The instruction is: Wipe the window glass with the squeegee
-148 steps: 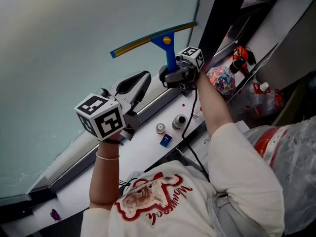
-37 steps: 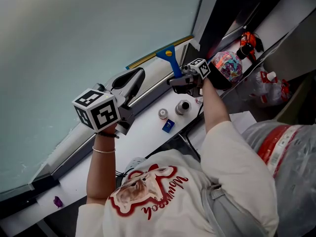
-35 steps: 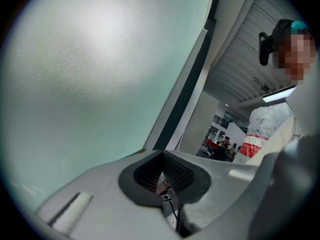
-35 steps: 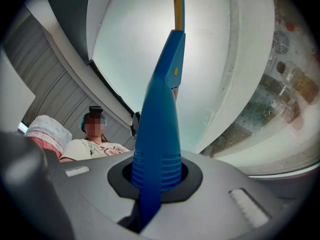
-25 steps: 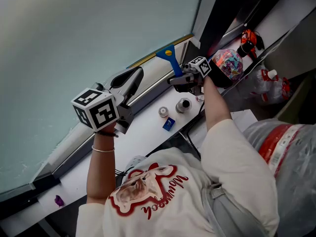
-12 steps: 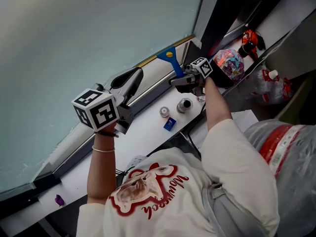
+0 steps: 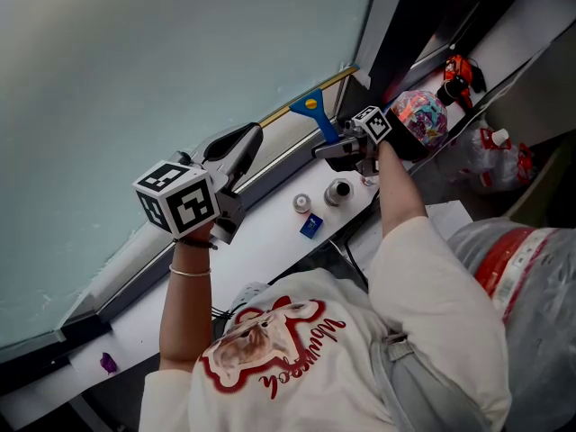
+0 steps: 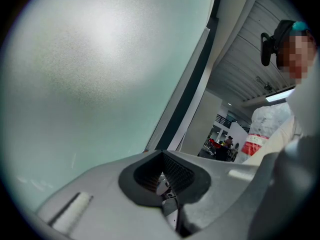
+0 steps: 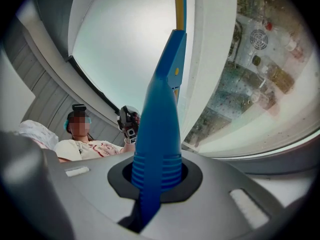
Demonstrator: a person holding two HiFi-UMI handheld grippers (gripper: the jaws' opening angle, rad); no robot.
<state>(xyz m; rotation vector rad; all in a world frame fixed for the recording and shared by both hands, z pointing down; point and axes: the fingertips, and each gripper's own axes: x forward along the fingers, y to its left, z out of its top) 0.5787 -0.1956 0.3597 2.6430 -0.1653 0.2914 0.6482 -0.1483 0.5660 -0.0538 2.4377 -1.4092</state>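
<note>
Pale glass [image 7: 180, 61] at left, over a white sill [image 7: 135, 322]. Left gripper [image 7: 241, 144] beside the glass, jaws closed together on nothing. Further right, squeegee [image 7: 312, 106] with blade along the glass's bottom edge, blue handle clamped in right gripper [image 7: 340, 148] above the sill.

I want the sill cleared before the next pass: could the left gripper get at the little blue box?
Probably yes. The left gripper is empty, jaws together, above the sill, and nothing stands between it and the blue box. The right gripper, shut on the squeegee, is farther right.
</note>
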